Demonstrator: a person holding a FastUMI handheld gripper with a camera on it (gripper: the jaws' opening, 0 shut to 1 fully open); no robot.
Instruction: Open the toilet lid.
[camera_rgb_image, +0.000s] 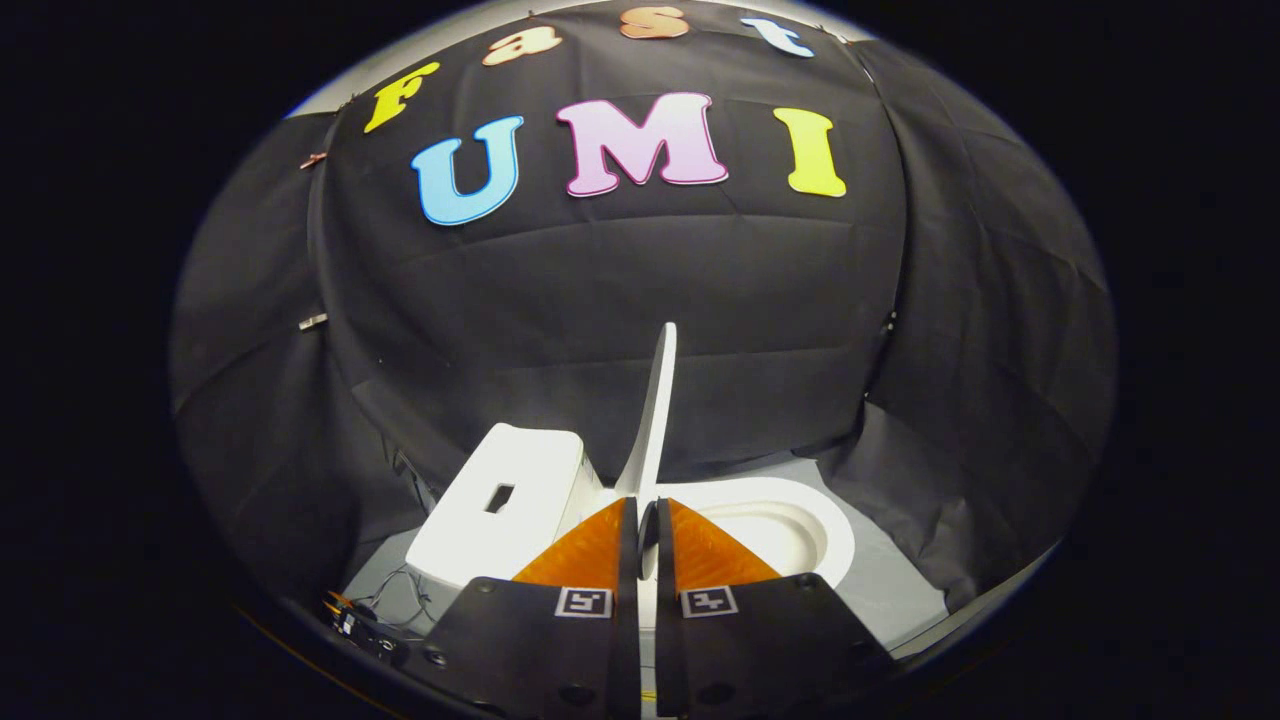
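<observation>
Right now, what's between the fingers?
In the gripper view, the raised toilet lid's lower edge sits between the fingers, which are closed on it, beside the tank.

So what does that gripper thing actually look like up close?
The gripper has two wedge-shaped fingers tapering to narrow tips. Each grows out of a broad, dark, flat body plate with round screw heads. Each plate bears a small square black-and-white marker near the finger base. No cable is visible on the gripper itself.
</observation>
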